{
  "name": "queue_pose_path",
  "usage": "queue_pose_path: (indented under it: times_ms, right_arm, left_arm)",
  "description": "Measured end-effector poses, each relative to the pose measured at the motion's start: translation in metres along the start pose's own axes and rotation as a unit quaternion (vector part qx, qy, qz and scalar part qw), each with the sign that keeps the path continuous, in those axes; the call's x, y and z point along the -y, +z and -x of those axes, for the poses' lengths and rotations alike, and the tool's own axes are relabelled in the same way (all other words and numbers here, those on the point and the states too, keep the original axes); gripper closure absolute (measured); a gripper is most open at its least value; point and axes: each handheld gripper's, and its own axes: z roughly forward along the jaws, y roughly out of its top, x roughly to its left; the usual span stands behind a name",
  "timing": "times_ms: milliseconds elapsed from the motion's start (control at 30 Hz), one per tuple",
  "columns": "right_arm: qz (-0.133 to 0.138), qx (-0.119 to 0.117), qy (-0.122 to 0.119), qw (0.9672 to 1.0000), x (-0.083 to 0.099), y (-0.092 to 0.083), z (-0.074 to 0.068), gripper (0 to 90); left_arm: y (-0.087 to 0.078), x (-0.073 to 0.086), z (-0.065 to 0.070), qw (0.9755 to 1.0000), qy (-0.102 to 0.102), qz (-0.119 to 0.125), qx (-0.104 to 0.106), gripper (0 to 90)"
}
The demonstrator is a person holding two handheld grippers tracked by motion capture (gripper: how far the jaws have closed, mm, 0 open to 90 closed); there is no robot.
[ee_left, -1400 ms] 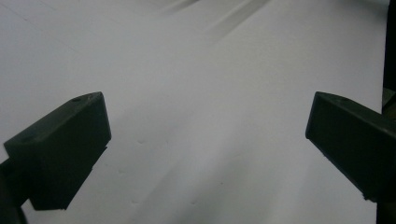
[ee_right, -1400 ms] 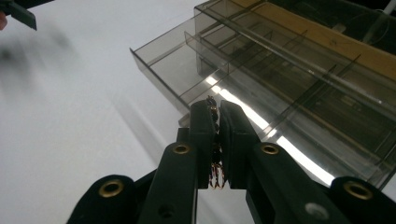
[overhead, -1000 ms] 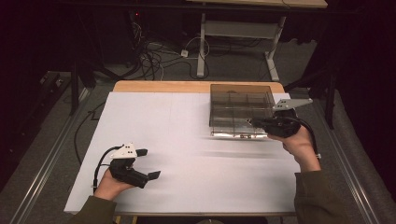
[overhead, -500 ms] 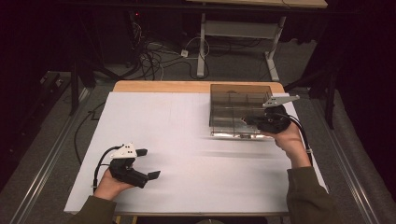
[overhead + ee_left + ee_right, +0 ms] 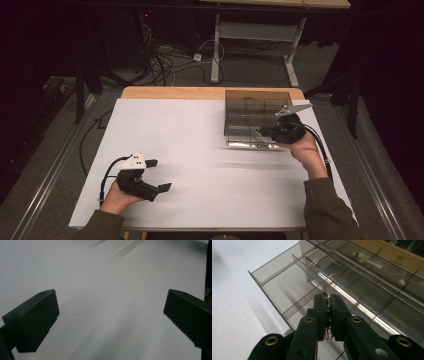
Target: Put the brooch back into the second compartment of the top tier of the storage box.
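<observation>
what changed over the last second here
The right gripper moved up the high view, farther over the clear divided box, jaws shut on a small dark thing. The left gripper stayed open in place on the white table; the box kept its spot.

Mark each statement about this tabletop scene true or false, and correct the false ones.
1. The right gripper has its jaws shut on a small dark item. True.
2. The left gripper is shut. False: its jaws stand wide apart above the bare white table.
3. The clear divided box sits on the person's right side of the table. True.
4. The left gripper is reaching into the box. False: it is near the table's front left, far from the box.
5. The right gripper is at the box's front edge. True.
</observation>
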Motion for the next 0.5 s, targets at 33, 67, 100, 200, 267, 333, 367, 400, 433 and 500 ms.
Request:
queue_pose_path:
  times_ms: [33,67,100,200,267,333,367,400,433,500]
  right_arm:
    - [-0.001,0.000,0.000,1.0000,0.0003,0.0008,0.0003,85.4]
    - [-0.005,0.001,0.001,1.0000,0.0004,0.0013,0.0002,85.3]
    - [-0.007,0.001,0.001,1.0000,0.0006,0.0017,0.0002,85.3]
    - [-0.012,0.000,-0.001,0.9999,0.0012,0.0035,-0.0001,85.3]
    - [-0.016,0.001,-0.002,0.9999,0.0015,0.0052,-0.0004,85.3]
    - [-0.017,0.002,-0.001,0.9998,0.0013,0.0055,-0.0009,85.1]
    - [-0.016,0.002,-0.001,0.9999,0.0012,0.0053,-0.0009,84.9]
    - [-0.016,0.002,-0.001,0.9999,0.0013,0.0051,-0.0010,84.8]
    - [-0.016,0.001,-0.001,0.9999,0.0014,0.0052,-0.0010,84.3]
    - [-0.016,0.000,-0.001,0.9999,0.0015,0.0052,-0.0008,81.7]
  left_arm:
    - [0.0000,0.0000,0.0000,1.0000,0.000,0.000,0.000,0.0]
    - [-0.0001,0.0001,-0.0001,1.0000,0.000,-0.001,0.000,0.0]
    - [-0.0001,0.0001,-0.0001,1.0000,0.000,-0.001,0.000,0.0]
    - [-0.0001,0.0001,-0.0001,1.0000,0.000,-0.001,0.000,0.0]
    - [0.0001,0.0001,0.0000,1.0000,0.001,-0.001,0.000,0.0]
    - [-0.0001,0.0001,0.0000,1.0000,0.000,-0.001,0.000,0.0]
    - [-0.0002,0.0001,0.0000,1.0000,0.000,-0.001,0.000,0.0]
    - [-0.0002,0.0001,-0.0001,1.0000,0.000,-0.001,0.000,0.0]
    - [-0.0001,0.0001,-0.0001,1.0000,0.000,-0.001,0.000,0.0]
    - [0.0000,0.0001,0.0000,1.0000,0.001,-0.001,0.000,0.0]
